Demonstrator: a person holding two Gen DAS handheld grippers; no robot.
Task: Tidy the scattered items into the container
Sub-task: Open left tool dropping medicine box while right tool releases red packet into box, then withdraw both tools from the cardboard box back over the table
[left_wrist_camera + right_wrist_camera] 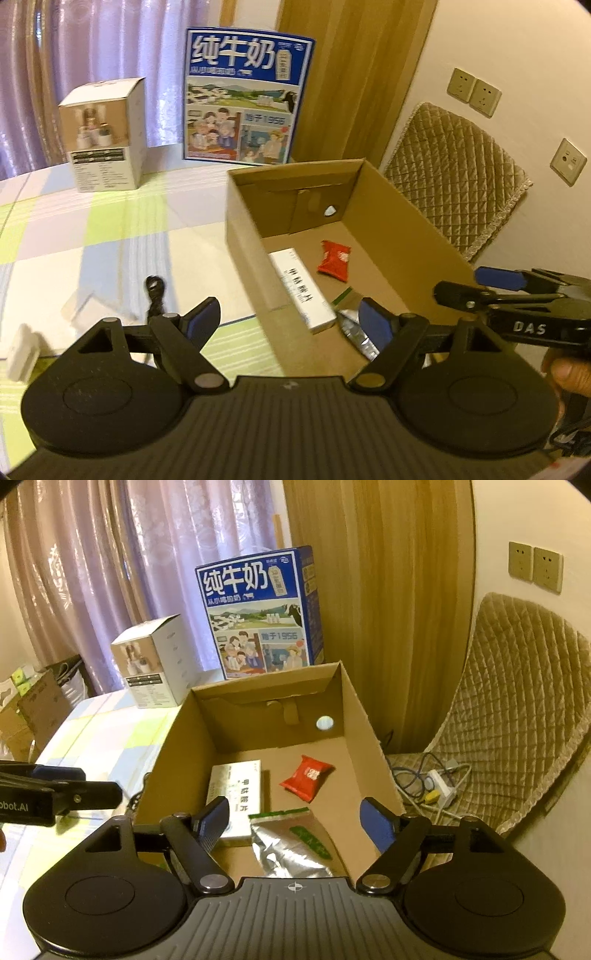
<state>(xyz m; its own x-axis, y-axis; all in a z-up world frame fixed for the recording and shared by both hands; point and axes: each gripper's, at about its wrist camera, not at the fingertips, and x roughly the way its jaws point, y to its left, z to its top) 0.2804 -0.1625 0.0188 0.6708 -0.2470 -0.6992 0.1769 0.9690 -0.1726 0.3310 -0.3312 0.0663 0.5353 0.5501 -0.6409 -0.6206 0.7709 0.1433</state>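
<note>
An open cardboard box (240, 221) (166, 757) stands on the checked tablecloth. Inside lie a white medicine box (299, 288) (236, 794), a red snack packet (334, 262) (308, 777) and a silver foil pouch (354, 325) (291, 845) with a green strip. My right gripper (295, 814) (465, 284) hangs open over the pouch at the box's near end, its pads clear of it. My left gripper (290, 317) (96, 786) is open and empty, straddling the box's left wall. On the cloth to its left lie a black cord (155, 295) and two small white items (24, 350) (79, 310).
A blue milk carton (243, 96) (262, 613) and a white cube-shaped box (103, 136) (155, 661) stand at the back of the table. A quilted chair (458, 177) (517, 701) with a power strip and cables (432, 779) on its seat sits right of the box.
</note>
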